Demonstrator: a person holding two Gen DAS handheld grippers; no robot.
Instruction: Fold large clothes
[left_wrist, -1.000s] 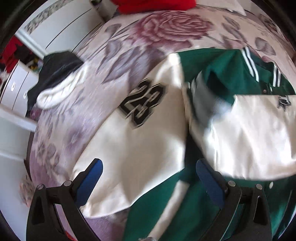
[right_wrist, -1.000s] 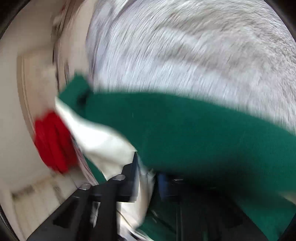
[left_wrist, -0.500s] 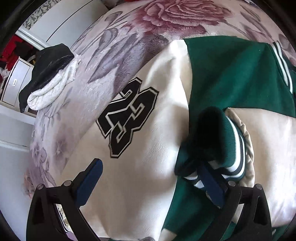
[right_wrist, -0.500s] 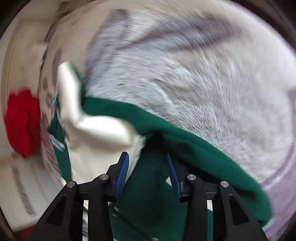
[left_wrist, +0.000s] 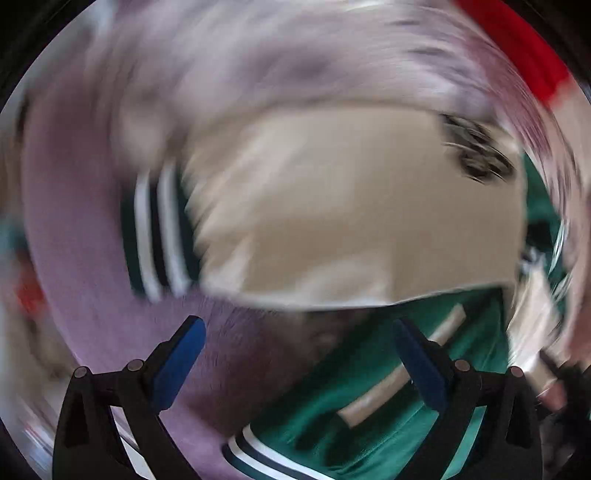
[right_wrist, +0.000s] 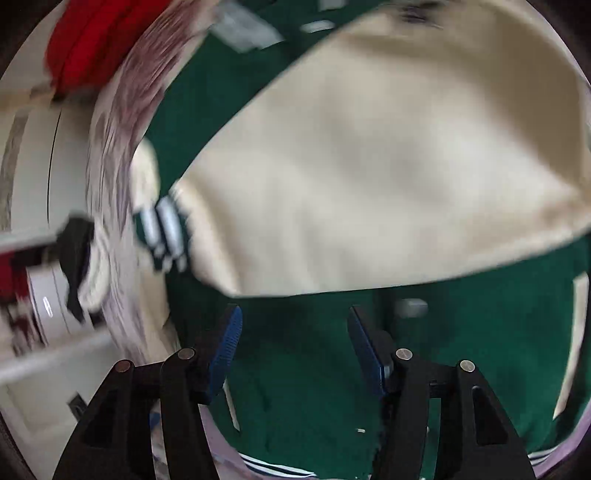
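Observation:
A green varsity jacket with cream sleeves lies on a floral bedspread. One cream sleeve is folded across the green body, its striped green cuff pointing left. In the left wrist view the same sleeve and cuff show, heavily blurred. My left gripper is open and empty, above the bedspread and the jacket's hem. My right gripper is open and empty, just above the green body below the sleeve.
A red garment lies at the far end of the bed, also in the left wrist view. A black and white garment sits at the bed's left edge. White cabinets stand beyond it.
My right gripper has let go of the jacket and opened wider; the sleeve now lies across the body. My left gripper has swung quickly to a new viewpoint, still open.

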